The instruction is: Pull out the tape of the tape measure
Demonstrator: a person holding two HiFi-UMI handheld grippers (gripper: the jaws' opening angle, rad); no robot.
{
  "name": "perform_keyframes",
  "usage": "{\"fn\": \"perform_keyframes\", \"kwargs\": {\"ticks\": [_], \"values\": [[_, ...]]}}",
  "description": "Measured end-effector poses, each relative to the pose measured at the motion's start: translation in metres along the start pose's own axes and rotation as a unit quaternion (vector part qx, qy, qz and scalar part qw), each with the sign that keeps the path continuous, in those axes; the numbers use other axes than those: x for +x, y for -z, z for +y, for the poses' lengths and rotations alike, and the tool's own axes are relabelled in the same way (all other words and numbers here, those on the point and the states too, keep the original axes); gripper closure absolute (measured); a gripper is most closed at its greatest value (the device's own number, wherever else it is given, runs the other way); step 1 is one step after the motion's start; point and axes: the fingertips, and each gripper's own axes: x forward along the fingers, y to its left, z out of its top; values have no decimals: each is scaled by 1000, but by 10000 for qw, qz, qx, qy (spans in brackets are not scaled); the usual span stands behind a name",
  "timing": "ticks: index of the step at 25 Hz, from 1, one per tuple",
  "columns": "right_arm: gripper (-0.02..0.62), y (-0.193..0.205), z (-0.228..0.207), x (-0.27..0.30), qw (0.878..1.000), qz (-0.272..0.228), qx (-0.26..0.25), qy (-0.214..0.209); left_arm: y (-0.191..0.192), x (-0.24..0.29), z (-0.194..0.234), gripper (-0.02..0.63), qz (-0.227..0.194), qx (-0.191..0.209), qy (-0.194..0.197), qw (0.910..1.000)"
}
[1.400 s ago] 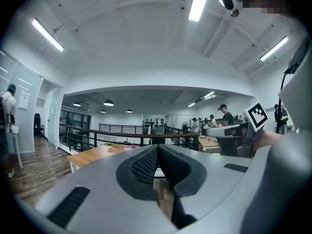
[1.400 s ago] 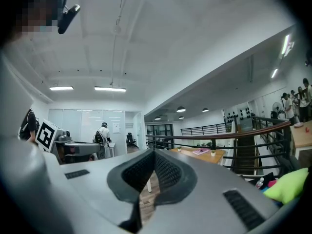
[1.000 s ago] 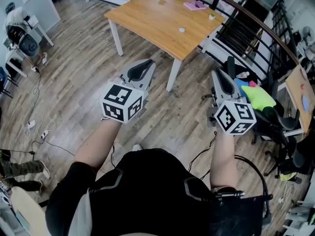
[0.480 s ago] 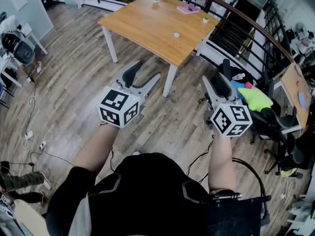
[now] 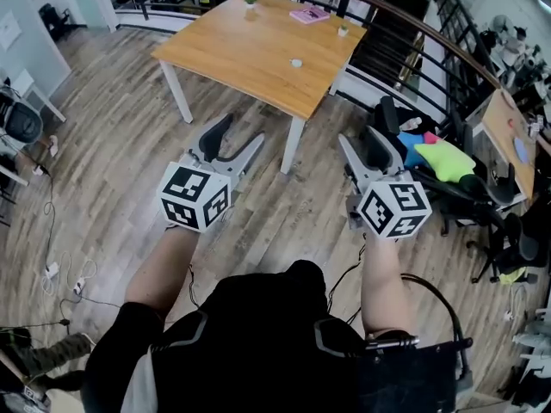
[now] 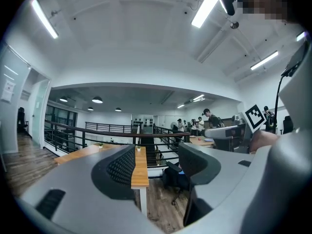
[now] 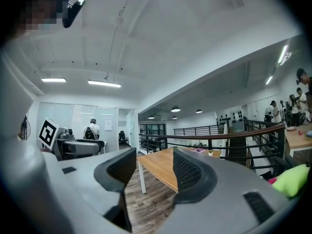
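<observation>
Now the left hand-held gripper (image 5: 241, 129) and right hand-held gripper (image 5: 359, 136) are both released, their jaws having just been opening, with only floor (image 5: 112, 144) and tabletop (image 5: 250, 50) between them. Well apart from both, a small white round thing (image 5: 296, 62) lies on that tabletop; it is too small to tell whether it is the tape measure.

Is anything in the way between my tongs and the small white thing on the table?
Nothing visible: only wooden floor separates the left tongs and right tongs from the table bearing the white thing.
</observation>
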Motion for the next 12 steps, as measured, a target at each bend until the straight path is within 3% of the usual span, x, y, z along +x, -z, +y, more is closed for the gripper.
{"fn": "perform_keyframes", "kwargs": {"ticks": [6, 12], "values": [[359, 3, 1, 30, 9998, 75, 0, -180, 4, 15, 20, 322, 77, 106, -49, 9999], [367, 1, -31, 92, 9992, 15, 27, -391, 10, 52, 53, 322, 20, 121, -235, 9996]]}}
